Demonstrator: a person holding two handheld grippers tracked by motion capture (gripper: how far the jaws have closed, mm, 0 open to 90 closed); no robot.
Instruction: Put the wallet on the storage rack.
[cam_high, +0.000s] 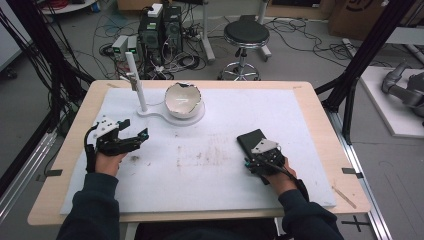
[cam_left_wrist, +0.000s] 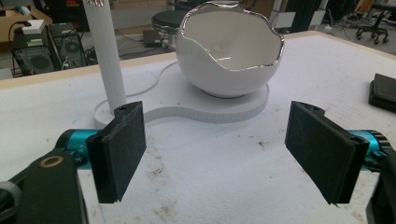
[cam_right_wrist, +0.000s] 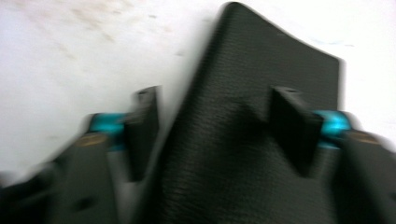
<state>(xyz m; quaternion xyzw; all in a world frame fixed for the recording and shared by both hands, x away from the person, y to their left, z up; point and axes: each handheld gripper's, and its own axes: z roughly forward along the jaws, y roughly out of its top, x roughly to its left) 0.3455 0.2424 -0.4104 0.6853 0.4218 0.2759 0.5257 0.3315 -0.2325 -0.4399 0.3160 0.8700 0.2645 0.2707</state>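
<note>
we see the black wallet (cam_right_wrist: 261, 140), flat w/ grained leather, lying on the white mat (cam_high: 210, 180) at the table's right, between the right hand-held gripper (cam_right_wrist: 215, 126) jaws; can't tell if pads press. left hand-held gripper (cam_left_wrist: 224, 154) gapes, empty. beyond: white eggshell bowl (cam_left_wrist: 229, 56) on stand (cam_left_wrist: 201, 109), post (cam_left_wrist: 106, 51).

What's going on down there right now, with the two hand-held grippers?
Left hand-held gripper open, idle, facing the bowl. Right hand-held gripper over the black case, one jaw on it, grip unclear. Nothing in the way.
</note>
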